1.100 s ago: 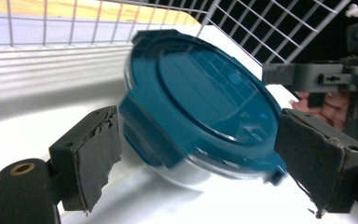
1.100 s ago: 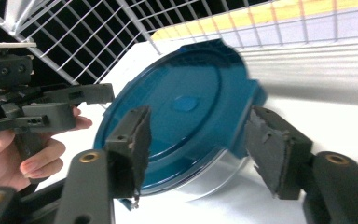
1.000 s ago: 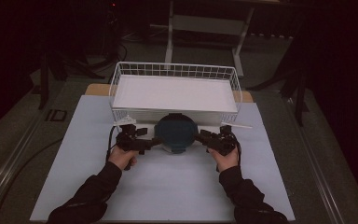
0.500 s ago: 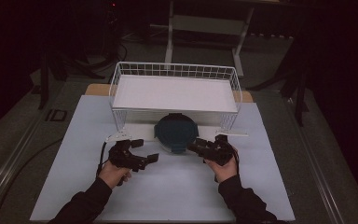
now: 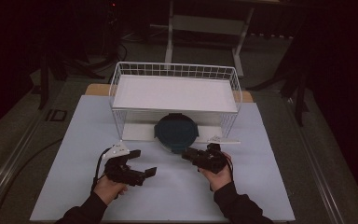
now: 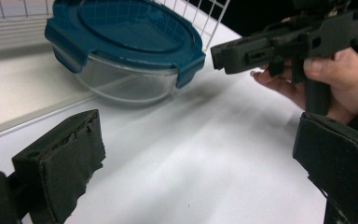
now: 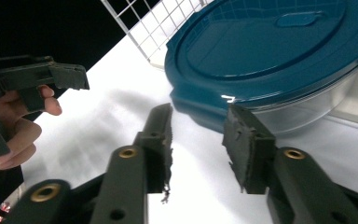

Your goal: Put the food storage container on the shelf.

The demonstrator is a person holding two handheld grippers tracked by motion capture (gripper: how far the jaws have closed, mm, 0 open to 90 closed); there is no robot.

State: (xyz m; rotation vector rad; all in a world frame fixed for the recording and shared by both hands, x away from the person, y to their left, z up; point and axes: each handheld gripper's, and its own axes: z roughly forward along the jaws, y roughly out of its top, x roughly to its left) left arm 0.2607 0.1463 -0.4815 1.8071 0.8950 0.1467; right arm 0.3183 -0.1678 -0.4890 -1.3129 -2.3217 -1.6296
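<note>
Dark floor and metal stands surround the pale table [image 5: 168,196] I am working over, and on it my left gripper [image 5: 140,171] sits low with its two black jaws spread wide and holding nothing, while my right gripper [image 5: 192,155] has its jaws parted by a narrower gap, also empty, their tips just short of the container. Beyond them the round clear container with a dark teal clip-on lid [image 5: 176,132] rests on the table, close against the front of the white wire basket [image 5: 121,84], with a flat white panel [image 5: 175,93] across the basket's top.
</note>
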